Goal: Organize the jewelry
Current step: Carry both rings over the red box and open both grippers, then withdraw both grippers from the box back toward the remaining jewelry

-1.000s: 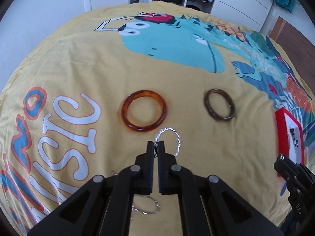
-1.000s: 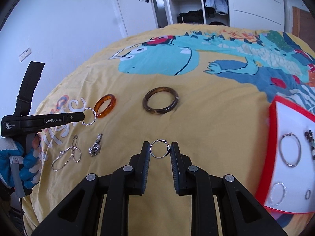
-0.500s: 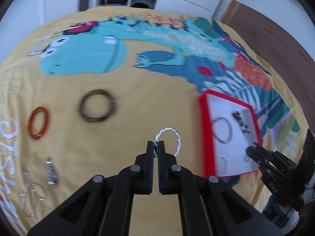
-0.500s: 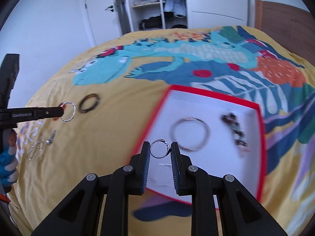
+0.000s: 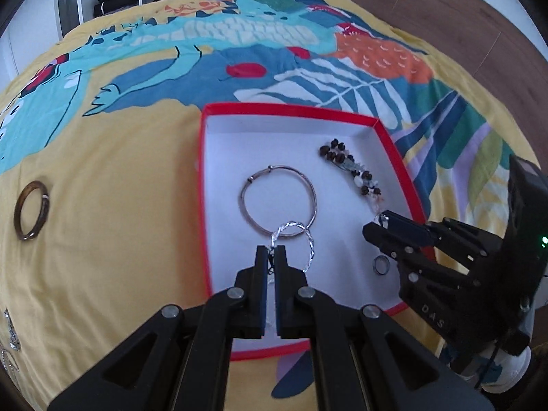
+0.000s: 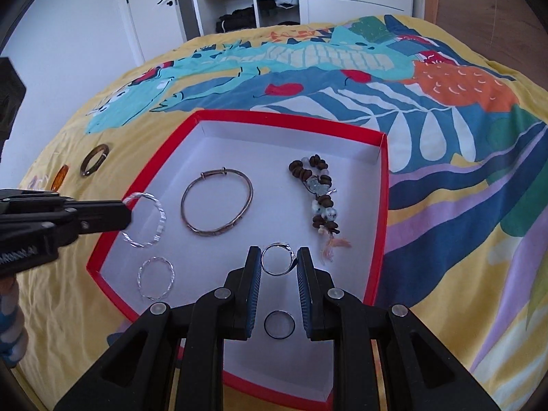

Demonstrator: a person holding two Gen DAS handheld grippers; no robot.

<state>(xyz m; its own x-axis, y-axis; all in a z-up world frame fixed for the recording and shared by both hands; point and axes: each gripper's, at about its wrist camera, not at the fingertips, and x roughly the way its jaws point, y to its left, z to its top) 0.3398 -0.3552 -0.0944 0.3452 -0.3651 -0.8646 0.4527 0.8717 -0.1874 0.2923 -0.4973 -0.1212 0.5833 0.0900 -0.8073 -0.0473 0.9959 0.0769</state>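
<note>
1. Both tongs had swung off the open bedspread (image 5: 113, 185) and now hung over the red box (image 5: 202, 205), where a second earlier the box was only a sliver at the right edge of each view.
2. The left tongs (image 5: 271, 257) were pressed together on the edge of a twisted silver hoop (image 5: 294, 239), which stood out ahead of their tips above the box's near-left part.
3. The right tongs (image 6: 279, 262) pinched a small silver ring (image 6: 278, 259) between their pads, jaws only as far apart as the ring is wide (it bridged the gap).
4. Below and ahead of the right tongs lay a plain bangle (image 6: 217, 205) and a bead bracelet (image 6: 316, 195); a dark ring (image 6: 279, 323) sat between their fingers, and a second twisted hoop (image 6: 156, 278) lay to their left.
5. I judged this the drop-off step: both pieces were over the box floor, so loosening each grip would likely land them inside.
6. Compared with half a second earlier, the motion blur was gone and the box filled the middle of both views.
7. A brown bangle (image 5: 31, 209) and an amber bangle (image 6: 61, 176) were far to the left, on the cloth outside the box, so the sorting was not finished.
</note>
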